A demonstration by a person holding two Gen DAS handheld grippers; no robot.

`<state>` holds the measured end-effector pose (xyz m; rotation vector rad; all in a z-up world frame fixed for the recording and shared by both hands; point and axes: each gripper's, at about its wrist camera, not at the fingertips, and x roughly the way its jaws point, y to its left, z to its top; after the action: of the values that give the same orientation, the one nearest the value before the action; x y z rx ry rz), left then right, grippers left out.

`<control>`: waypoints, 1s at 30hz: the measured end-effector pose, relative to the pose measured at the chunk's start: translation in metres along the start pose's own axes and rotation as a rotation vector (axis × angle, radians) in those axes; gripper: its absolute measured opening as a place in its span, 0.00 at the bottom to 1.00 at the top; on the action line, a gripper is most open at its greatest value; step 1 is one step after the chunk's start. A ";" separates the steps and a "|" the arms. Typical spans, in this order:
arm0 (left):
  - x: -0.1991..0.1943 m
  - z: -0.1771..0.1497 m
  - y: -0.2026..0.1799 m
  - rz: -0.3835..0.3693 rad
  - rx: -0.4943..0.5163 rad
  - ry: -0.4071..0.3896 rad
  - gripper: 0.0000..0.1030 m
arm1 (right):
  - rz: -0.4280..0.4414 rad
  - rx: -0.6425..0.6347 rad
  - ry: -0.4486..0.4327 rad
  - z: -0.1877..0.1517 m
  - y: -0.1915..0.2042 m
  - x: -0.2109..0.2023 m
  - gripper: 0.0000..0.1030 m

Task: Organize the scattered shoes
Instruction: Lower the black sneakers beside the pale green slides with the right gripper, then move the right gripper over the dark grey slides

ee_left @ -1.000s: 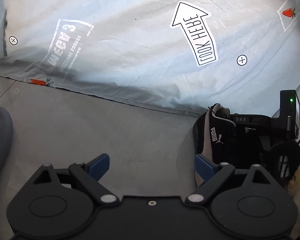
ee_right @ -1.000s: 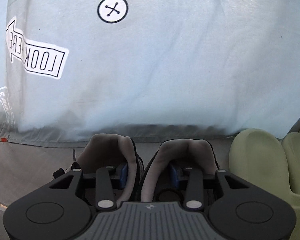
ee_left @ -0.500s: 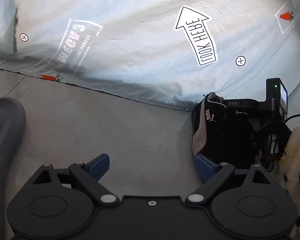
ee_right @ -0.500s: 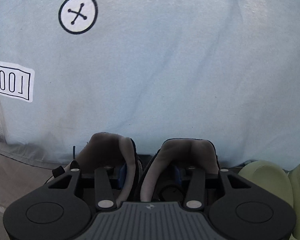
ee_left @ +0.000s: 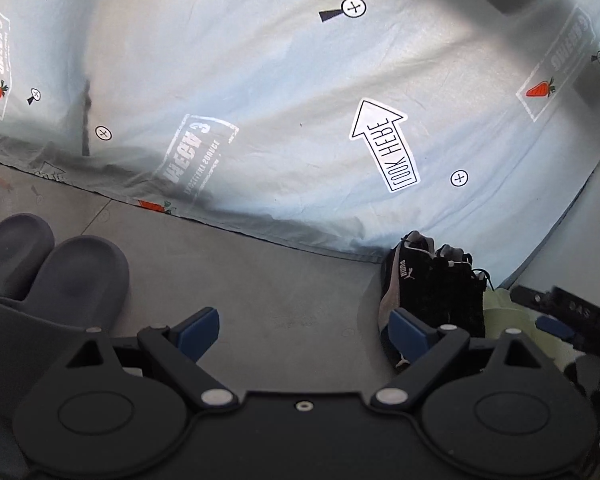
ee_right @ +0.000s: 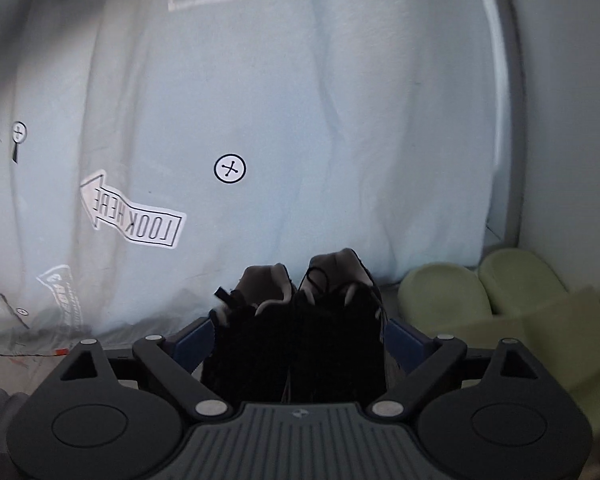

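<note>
A pair of black Puma sneakers [ee_right: 300,320] with grey toes stands side by side, toes against the hanging sheet [ee_right: 340,140]. My right gripper [ee_right: 298,340] is behind their heels, and its jaws are opening. Both shoes sit between the blue pads [ee_right: 192,340], which stand at their outer sides without squeezing them. In the left wrist view the same sneakers [ee_left: 428,288] stand at the right. My left gripper [ee_left: 304,328] hangs open over bare grey floor [ee_left: 260,280] with nothing between its fingers.
Two dark grey slides [ee_left: 72,276] lie at the left of the left gripper. A pair of pale green slides [ee_right: 480,296] sits right of the sneakers, near a white wall [ee_right: 572,120]. The printed sheet hangs down to the floor behind all the shoes.
The right gripper's fingers came out of the sneakers, spread wide and drew back and up. The left gripper also pulled back and up, bringing the grey slides into view.
</note>
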<state>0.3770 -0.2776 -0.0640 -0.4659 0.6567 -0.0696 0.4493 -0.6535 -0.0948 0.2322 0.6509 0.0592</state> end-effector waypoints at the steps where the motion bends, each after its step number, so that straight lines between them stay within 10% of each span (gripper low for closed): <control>1: -0.012 -0.002 0.002 -0.003 -0.004 -0.006 0.90 | -0.004 0.007 0.001 -0.008 0.011 -0.012 0.91; 12: -0.125 -0.050 0.046 0.061 -0.034 -0.022 0.90 | 0.070 -0.022 0.063 -0.099 0.068 -0.152 0.94; 30: -0.237 -0.071 0.250 0.153 -0.067 0.003 0.90 | 0.175 -0.281 0.056 -0.223 0.324 -0.172 0.95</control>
<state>0.1249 -0.0325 -0.0873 -0.4788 0.6976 0.0963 0.1835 -0.3167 -0.0890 0.0159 0.6684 0.3239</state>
